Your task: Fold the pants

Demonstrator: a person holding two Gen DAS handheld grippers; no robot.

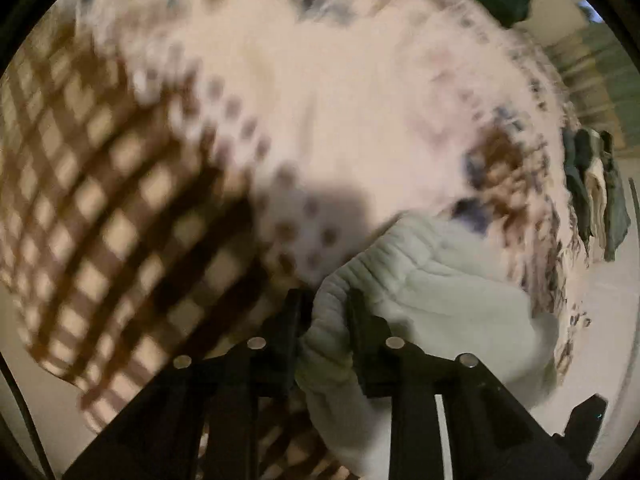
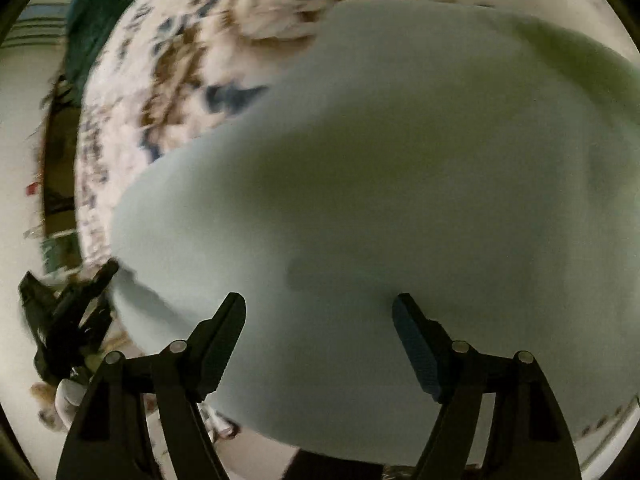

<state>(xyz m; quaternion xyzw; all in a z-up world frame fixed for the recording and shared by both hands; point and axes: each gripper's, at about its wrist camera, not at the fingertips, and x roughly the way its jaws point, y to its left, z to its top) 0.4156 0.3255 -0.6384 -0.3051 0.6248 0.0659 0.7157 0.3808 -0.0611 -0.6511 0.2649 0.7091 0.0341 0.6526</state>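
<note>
Left gripper (image 1: 326, 304) pinches the pants (image 1: 420, 280) waistband over the patterned rug (image 1: 280, 100); right gripper (image 2: 320, 308) spread above the pants, clothes pile (image 1: 596, 196) beyond the rug.

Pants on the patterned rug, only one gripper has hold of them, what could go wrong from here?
1. The left gripper pinches just a thick bunched edge of the pale pants; it might slip out.
2. The right gripper is open above the fabric, so a one-sided pull could skew the fold.
3. Both views are blurred, hinting at fast motion that may drag the rug.
</note>
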